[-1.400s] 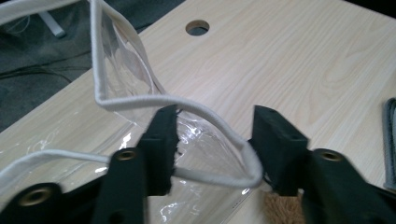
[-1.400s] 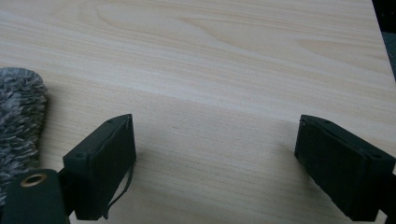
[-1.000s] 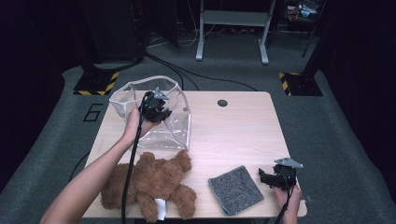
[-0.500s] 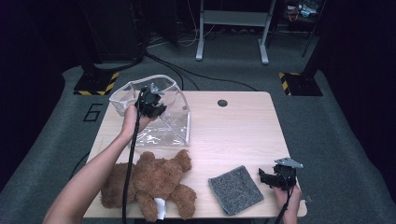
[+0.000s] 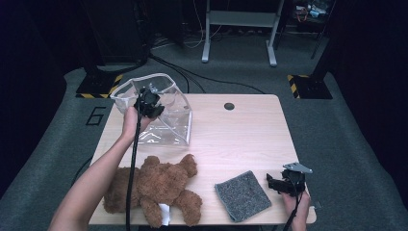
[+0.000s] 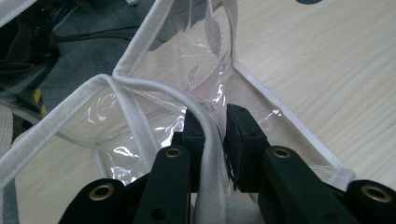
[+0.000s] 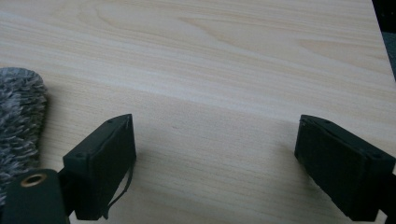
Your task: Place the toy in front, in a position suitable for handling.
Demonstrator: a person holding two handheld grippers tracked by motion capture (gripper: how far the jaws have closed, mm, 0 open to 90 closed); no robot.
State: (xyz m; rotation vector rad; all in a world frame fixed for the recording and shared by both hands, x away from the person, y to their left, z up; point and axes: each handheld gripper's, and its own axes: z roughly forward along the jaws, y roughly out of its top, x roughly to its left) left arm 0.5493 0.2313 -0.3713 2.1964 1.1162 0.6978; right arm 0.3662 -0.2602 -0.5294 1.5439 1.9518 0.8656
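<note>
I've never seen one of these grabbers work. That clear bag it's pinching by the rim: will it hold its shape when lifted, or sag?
Probably sag: the clear bag looks like thin creased film, stiffened only by its white rim. It seems light. The left gripper clamps fabric trim, so slipping looks unlikely.

Light wooden tabletop [image 5: 240, 139] bore a clear plastic bag [image 5: 168, 125] at rear left, a brown teddy bear [image 5: 159, 185] and a grey cloth [image 5: 243, 195] in front.

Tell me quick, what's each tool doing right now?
Left tool: closed on the white rim of the clear bag.
Right tool: open, holding nothing, over the table beside the grey cloth.
</note>
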